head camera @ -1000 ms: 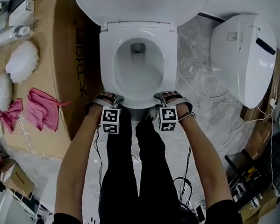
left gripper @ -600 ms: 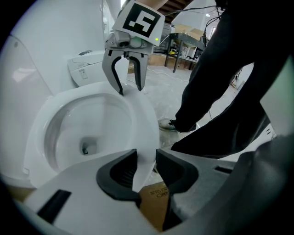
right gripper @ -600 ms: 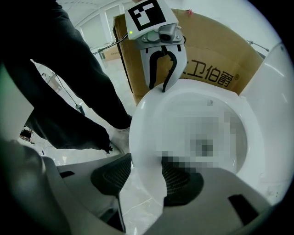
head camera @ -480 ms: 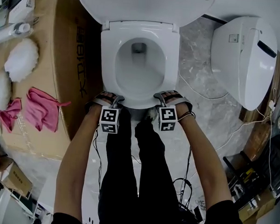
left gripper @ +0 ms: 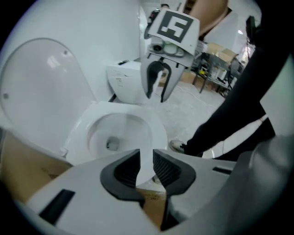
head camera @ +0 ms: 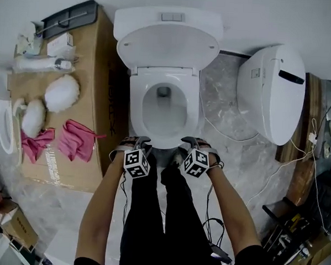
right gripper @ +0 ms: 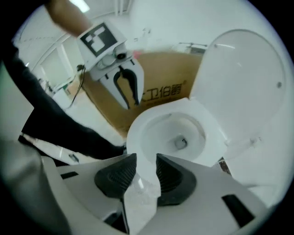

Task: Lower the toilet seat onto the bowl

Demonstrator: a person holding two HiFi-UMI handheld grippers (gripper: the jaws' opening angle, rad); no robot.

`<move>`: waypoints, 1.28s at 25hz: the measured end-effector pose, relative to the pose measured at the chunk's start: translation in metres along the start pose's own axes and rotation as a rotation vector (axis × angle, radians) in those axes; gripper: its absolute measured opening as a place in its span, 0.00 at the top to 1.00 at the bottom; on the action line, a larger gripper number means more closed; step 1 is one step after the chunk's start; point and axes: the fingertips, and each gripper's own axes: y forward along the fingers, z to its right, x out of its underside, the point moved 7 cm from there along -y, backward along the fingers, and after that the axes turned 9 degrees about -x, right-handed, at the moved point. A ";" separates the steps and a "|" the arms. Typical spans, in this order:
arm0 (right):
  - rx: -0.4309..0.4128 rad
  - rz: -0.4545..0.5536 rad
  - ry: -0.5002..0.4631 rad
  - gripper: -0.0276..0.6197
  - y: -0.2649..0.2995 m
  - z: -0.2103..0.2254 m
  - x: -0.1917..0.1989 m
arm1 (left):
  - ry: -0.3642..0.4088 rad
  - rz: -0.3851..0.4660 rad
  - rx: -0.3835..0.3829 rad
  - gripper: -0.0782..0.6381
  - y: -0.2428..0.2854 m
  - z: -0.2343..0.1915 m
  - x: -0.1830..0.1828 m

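At the front of the toilet, the seat (head camera: 138, 108) lies flat on the bowl (head camera: 164, 109), while the lid (head camera: 167, 46) stands raised against the tank. The left gripper (head camera: 138, 140) and right gripper (head camera: 188, 140) sit side by side at the seat's front edge. The left fingers (left gripper: 125, 169) and the right fingers (right gripper: 117, 176) are closing, still slightly apart, with that white edge showing in each gap. Pink cloths (head camera: 76, 140) lie on a cardboard box (head camera: 95, 98) beside the toilet.

Prob. a test lab: toilet (head camera: 165, 79) w/ spare toilet (head camera: 269, 98), cardboard box (head camera: 94, 70), cables (head camera: 211, 226).
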 end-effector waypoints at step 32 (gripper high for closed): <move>0.622 1.049 0.433 0.90 -0.466 -0.111 -0.200 | -0.725 0.718 -0.759 0.88 -0.491 -0.086 -0.191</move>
